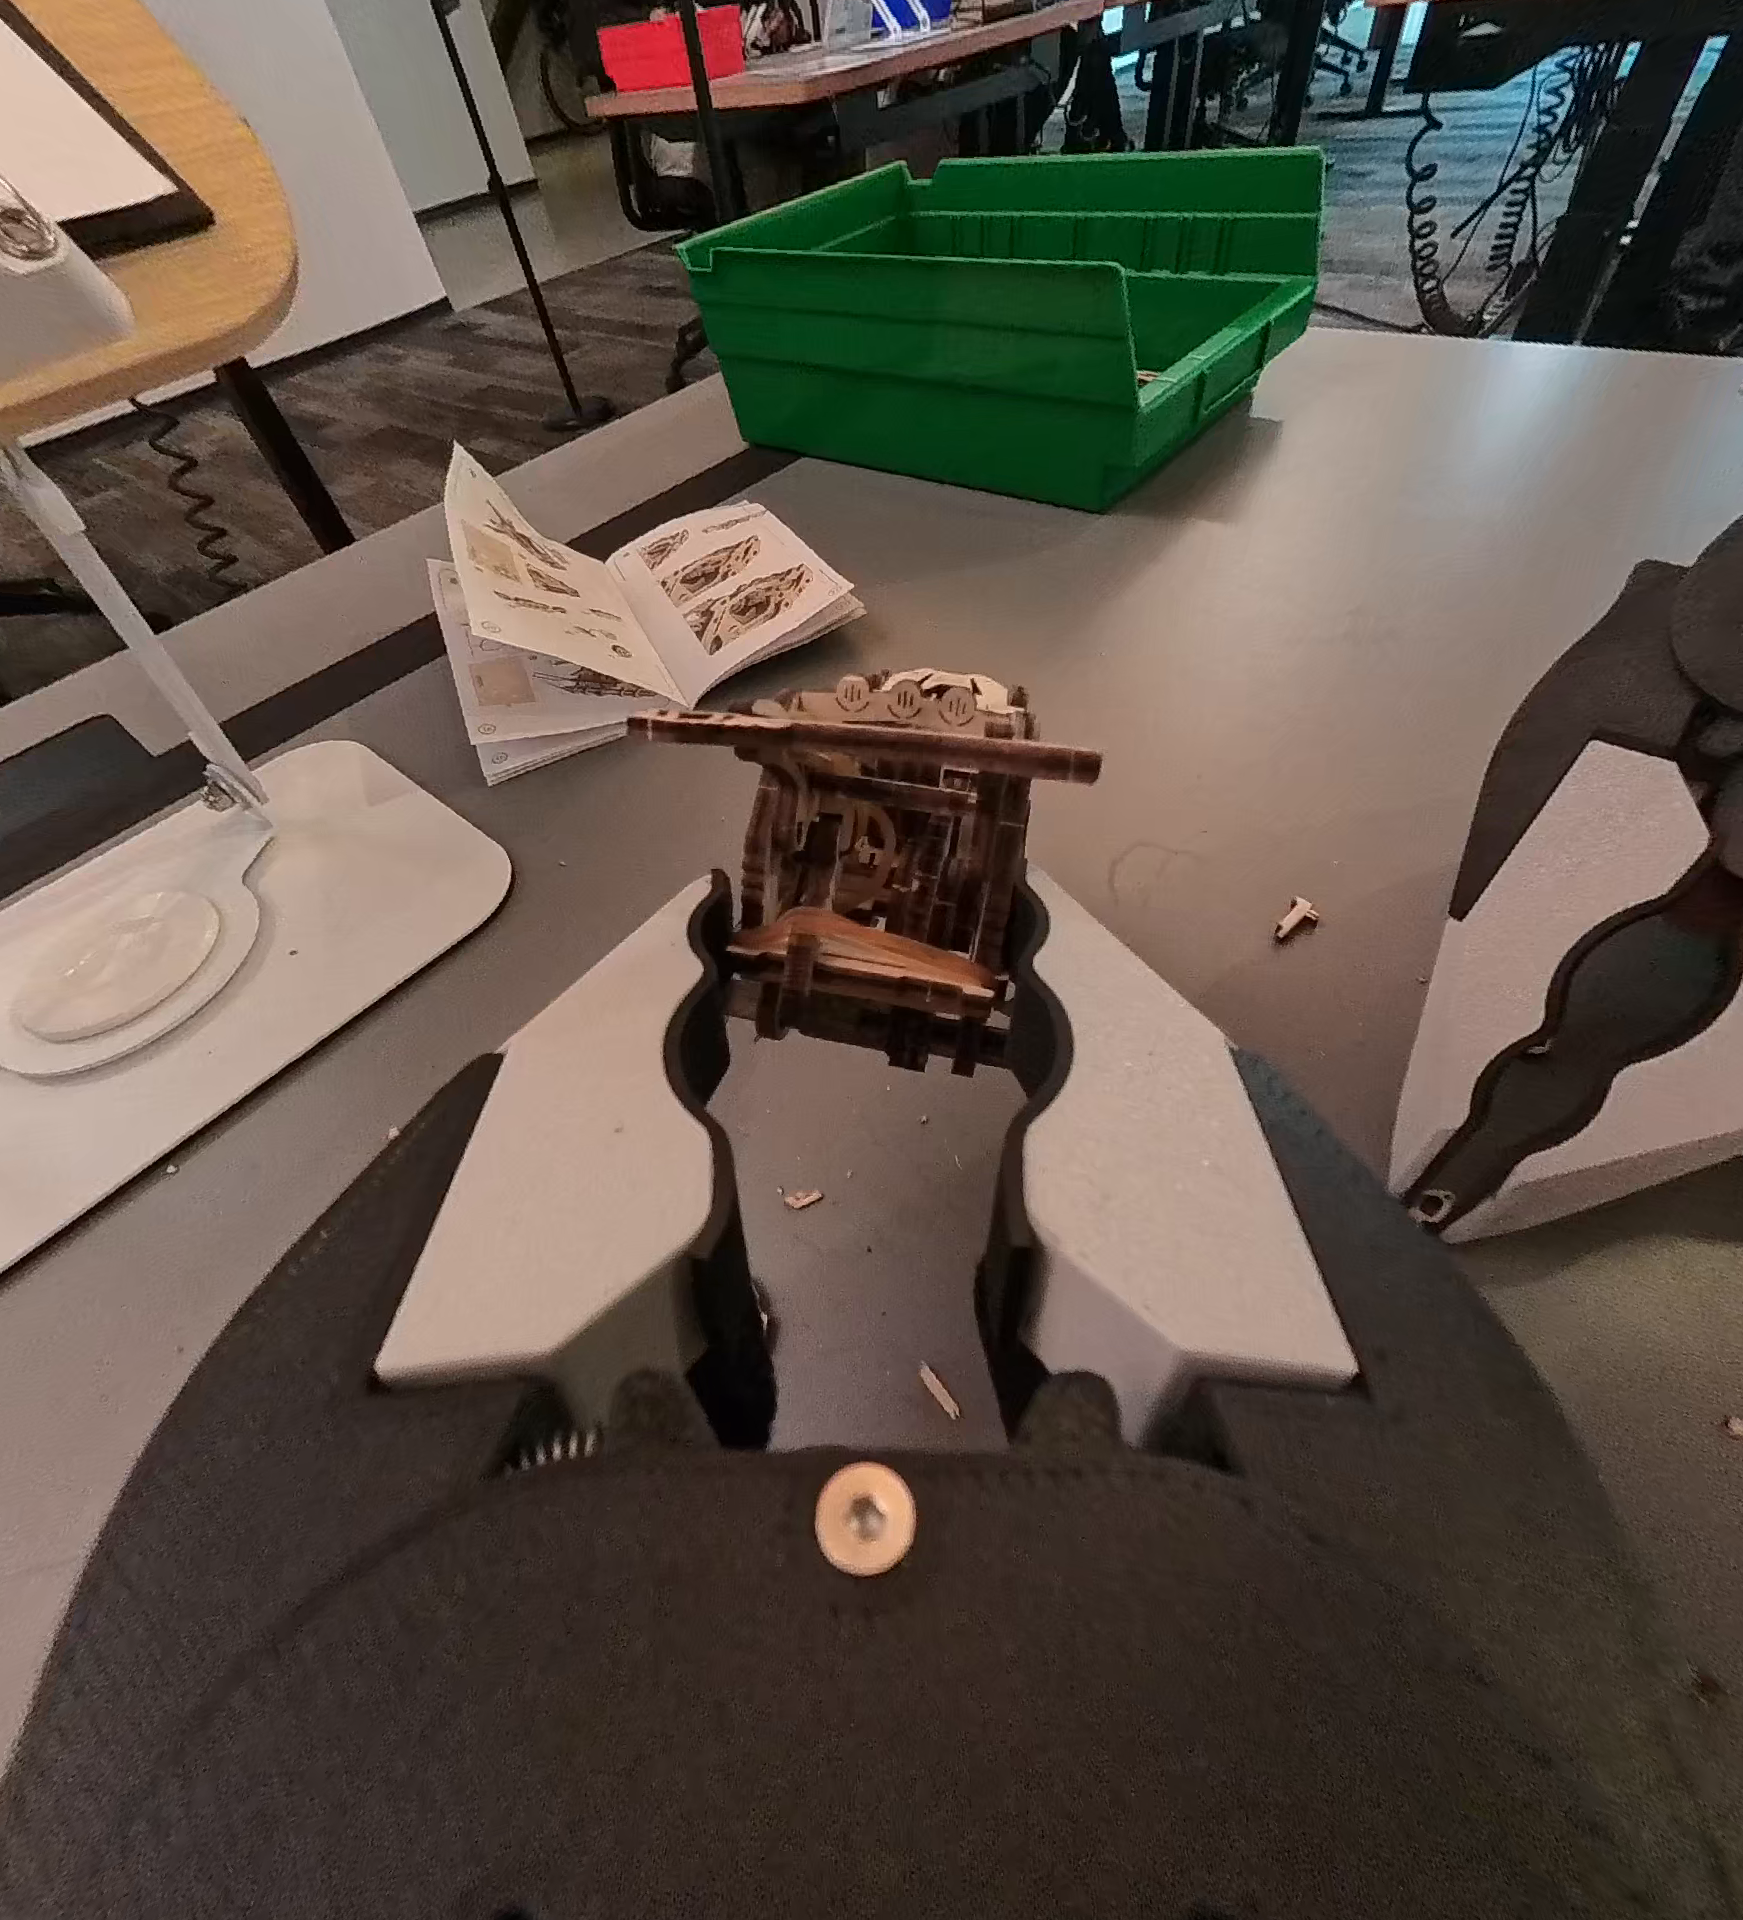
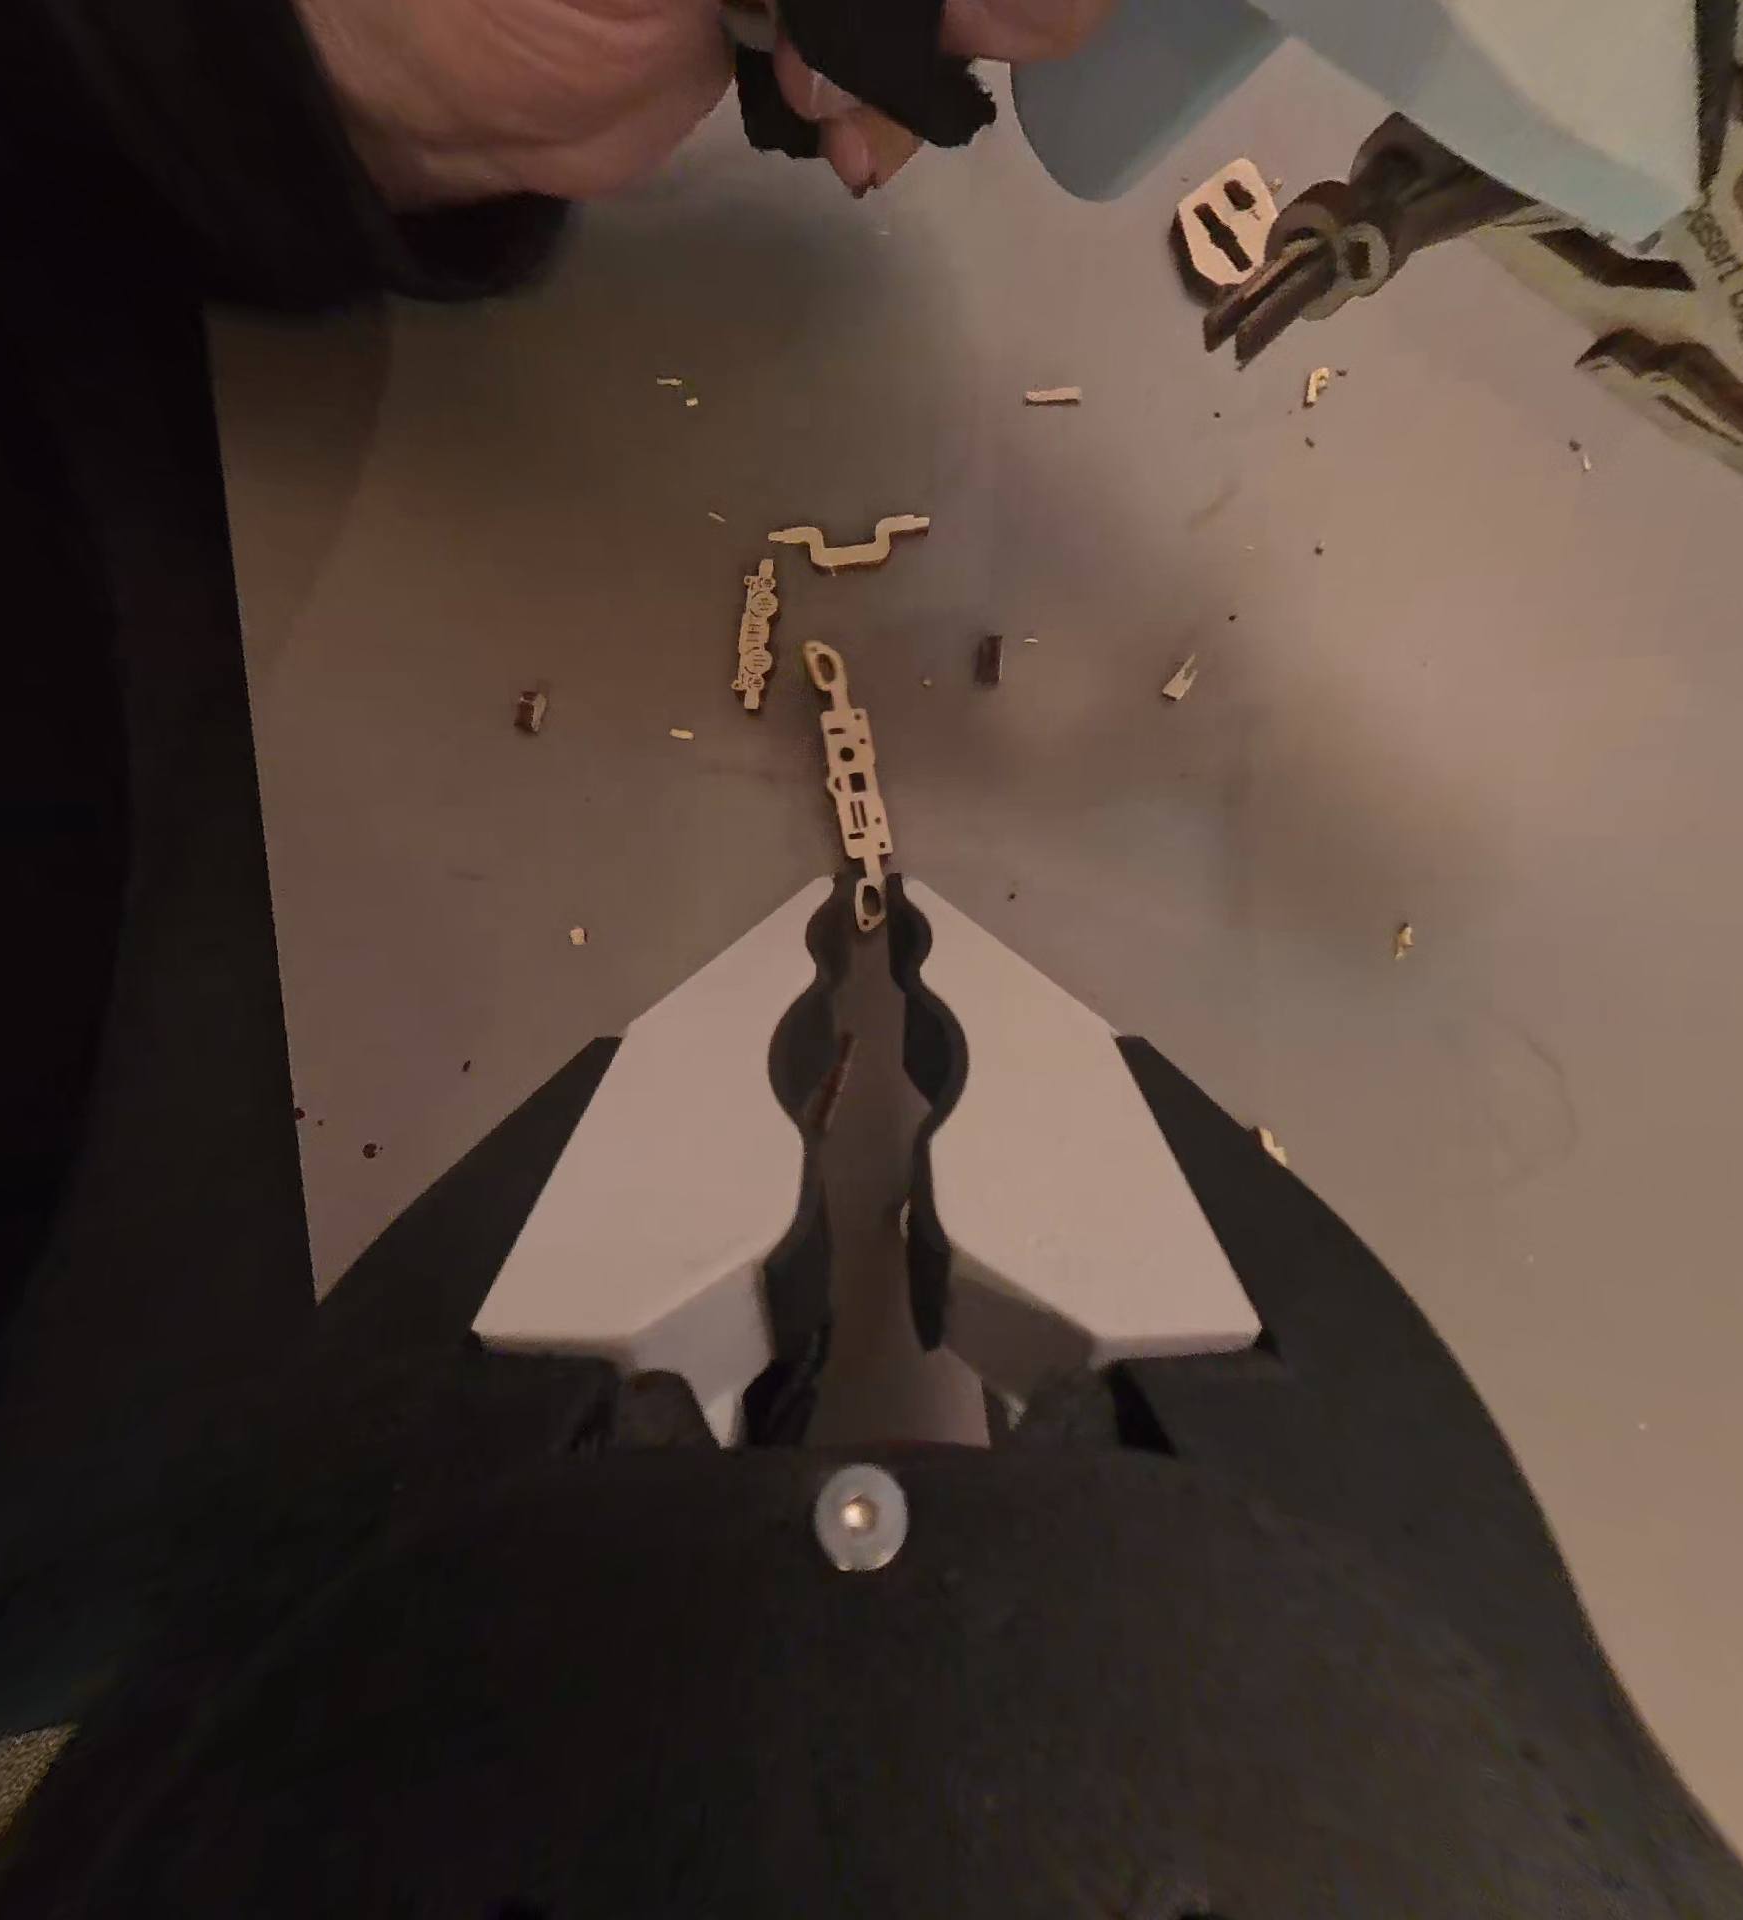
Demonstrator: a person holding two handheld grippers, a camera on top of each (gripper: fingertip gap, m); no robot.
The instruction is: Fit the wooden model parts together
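Note:
My left gripper (image 1: 877, 909) is shut on a brown wooden model assembly (image 1: 882, 821). Both pads press its sides and hold it over the grey table (image 1: 1262, 675). A long wooden rod (image 1: 867, 743) sticks out across the top of the model. My right gripper (image 2: 865, 891) is shut on the near ring end of a pale flat wooden strip (image 2: 851, 758), and the rest of the strip lies forward on the table. The right gripper also shows at the right of the left wrist view (image 1: 1433, 1205), tips down near the table.
A green bin (image 1: 950, 343) stands at the back. An open instruction booklet (image 1: 638, 613) and a white lamp base (image 1: 171, 935) lie to the left. Loose wooden pieces lie ahead of the right gripper: a bracket (image 2: 851, 545), a small strip (image 2: 758, 634) and scattered chips. A hand (image 2: 534, 94) is at the top.

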